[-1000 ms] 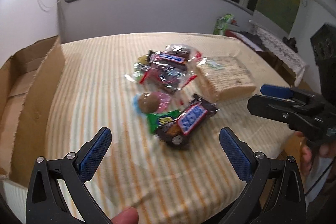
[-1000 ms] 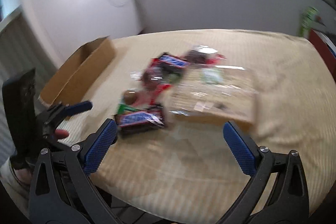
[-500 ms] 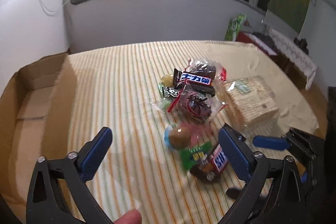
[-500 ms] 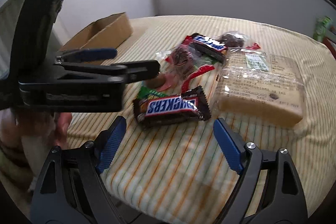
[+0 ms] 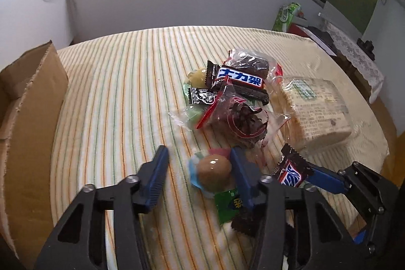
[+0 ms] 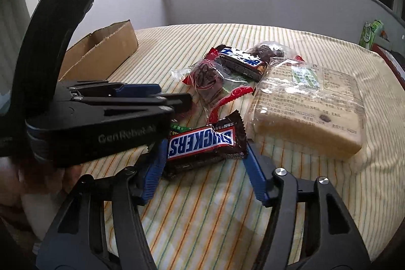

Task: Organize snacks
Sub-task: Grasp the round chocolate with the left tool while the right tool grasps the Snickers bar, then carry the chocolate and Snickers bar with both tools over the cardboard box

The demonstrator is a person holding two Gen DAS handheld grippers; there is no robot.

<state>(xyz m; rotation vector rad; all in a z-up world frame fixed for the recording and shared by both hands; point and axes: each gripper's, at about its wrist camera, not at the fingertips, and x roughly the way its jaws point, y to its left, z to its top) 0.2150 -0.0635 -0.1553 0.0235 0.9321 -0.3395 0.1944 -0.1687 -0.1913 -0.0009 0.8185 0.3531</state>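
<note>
Straddling the Snickers (image 6: pixel 205 143) with the right gripper (image 6: pixel 202 163), jaws apart, bar on the cloth (image 6: pixel 227 219). Left gripper (image 5: pixel 200 168), also apart, brackets the ball (image 5: pixel 214 170). I judge: centre the pads (image 6: pixel 255 176), then squeeze gently; the box (image 6: pixel 101 55) waits.

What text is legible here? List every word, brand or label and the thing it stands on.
"SNICKERS" on the brown wrapped chocolate bar between the right gripper's blue fingers.
"GenRobot.AI", partly blurred, on the black body of the left gripper.
"士力架" on the second brown chocolate bar atop the pile.
Fine print on the clear-wrapped pale cake block: too small to read.
Characters on the green sachet and dark green-edged sachet: blurred, unreadable.
</note>
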